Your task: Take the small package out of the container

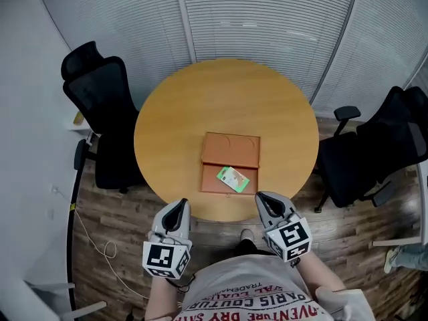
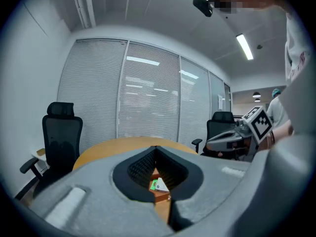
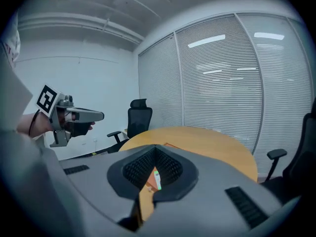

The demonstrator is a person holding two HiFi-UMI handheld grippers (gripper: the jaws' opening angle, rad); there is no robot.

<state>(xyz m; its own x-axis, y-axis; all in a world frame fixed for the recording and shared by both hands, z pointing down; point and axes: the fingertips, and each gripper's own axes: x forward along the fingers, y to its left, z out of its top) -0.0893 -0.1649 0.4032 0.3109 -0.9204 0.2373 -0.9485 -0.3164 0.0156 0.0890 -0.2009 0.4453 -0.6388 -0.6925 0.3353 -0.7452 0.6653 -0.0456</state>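
Observation:
A flat brown container (image 1: pixel 231 151) lies on the round wooden table (image 1: pixel 174 126), toward its near edge. The small green-and-white package (image 1: pixel 232 178) rests in the container's near half. Both grippers hang just off the table's near edge, short of the container and touching nothing. My left gripper (image 1: pixel 180 206) is shut and empty, and so is my right gripper (image 1: pixel 262 198). In the left gripper view the package (image 2: pixel 159 185) shows through the recess behind the shut jaw tips (image 2: pixel 156 148). The right gripper view shows the package (image 3: pixel 157 179) the same way behind its tips (image 3: pixel 156 147).
A black office chair (image 1: pixel 100 112) stands left of the table and another (image 1: pixel 374 149) at the right. Glass walls with blinds (image 1: pixel 267 19) curve round the back. A white cable (image 1: pixel 100 246) lies on the wood floor at the left.

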